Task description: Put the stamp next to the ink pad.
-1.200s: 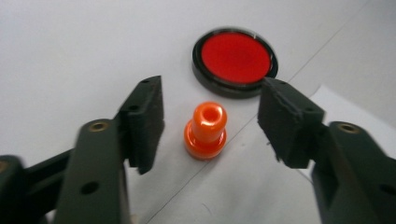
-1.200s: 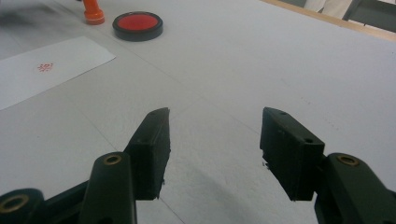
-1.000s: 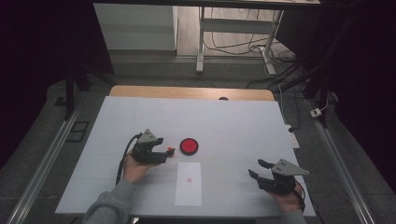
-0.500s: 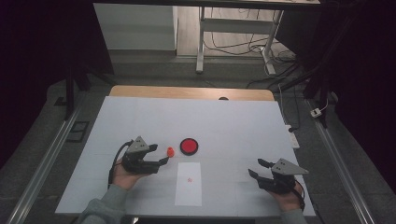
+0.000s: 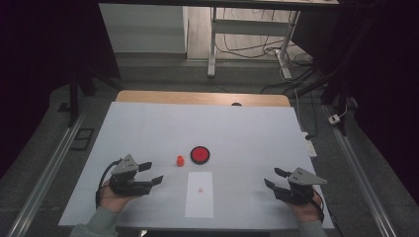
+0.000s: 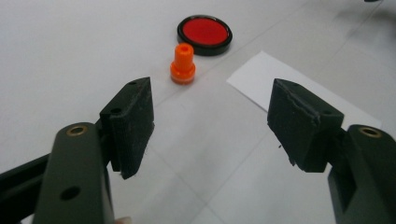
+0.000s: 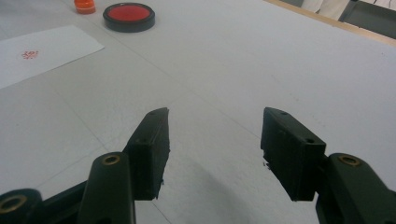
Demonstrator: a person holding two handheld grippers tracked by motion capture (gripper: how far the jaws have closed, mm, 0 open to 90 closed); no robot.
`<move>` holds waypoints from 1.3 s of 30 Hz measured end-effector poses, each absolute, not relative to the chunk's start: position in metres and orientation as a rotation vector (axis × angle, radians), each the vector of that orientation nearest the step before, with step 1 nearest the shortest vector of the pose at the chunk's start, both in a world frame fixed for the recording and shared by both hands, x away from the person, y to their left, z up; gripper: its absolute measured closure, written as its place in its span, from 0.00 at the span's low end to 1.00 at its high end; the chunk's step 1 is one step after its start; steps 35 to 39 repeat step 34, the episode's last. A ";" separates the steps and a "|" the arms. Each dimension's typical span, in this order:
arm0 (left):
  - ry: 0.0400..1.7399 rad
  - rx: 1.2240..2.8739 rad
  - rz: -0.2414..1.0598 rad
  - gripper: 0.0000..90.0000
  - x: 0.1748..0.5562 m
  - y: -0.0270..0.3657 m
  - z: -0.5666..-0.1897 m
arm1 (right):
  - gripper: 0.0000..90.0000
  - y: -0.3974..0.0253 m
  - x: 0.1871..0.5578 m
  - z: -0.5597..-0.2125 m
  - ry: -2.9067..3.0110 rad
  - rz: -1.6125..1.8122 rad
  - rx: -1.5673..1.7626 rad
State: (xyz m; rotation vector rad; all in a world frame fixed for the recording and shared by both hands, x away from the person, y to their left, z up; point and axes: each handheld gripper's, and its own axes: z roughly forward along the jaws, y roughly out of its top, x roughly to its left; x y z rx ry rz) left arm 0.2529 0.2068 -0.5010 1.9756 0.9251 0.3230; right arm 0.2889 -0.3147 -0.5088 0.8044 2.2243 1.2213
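Observation:
A small orange stamp (image 5: 180, 160) (image 6: 182, 64) (image 7: 84, 5) stands upright on the white table, just left of a round red ink pad (image 5: 200, 154) (image 6: 204, 34) (image 7: 129, 16) in a black rim. A white paper slip (image 5: 199, 193) (image 6: 299, 88) (image 7: 42, 51) lies nearer the person and bears a small red stamp mark (image 7: 29, 54). My left gripper (image 5: 152, 173) (image 6: 212, 112) is open and empty, a short way back and to the left of the stamp, jaws pointing at it. My right gripper (image 5: 272, 177) (image 7: 215, 135) rests open and empty at the near right.
The white table mat (image 5: 247, 128) ends in a wooden strip (image 5: 197, 98) along its far edge, with a small dark object (image 5: 236, 104) on it. Beyond stand desk legs (image 5: 212, 44) and floor cables. Metal rails (image 5: 44, 173) run along both sides.
The left gripper let go of the orange stamp, opened, and drew back toward the near left. The stamp now stands alone beside the ink pad. The right gripper stayed put.

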 end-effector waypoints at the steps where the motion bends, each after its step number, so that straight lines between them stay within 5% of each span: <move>1: 0.928 1.980 0.328 0.36 0.251 0.209 -0.502 | 0.46 -0.315 0.289 -0.509 2.225 1.212 0.806; 39: 0.948 1.982 0.303 0.36 0.245 0.219 -0.513 | 0.46 -0.317 0.290 -0.512 2.231 1.172 0.795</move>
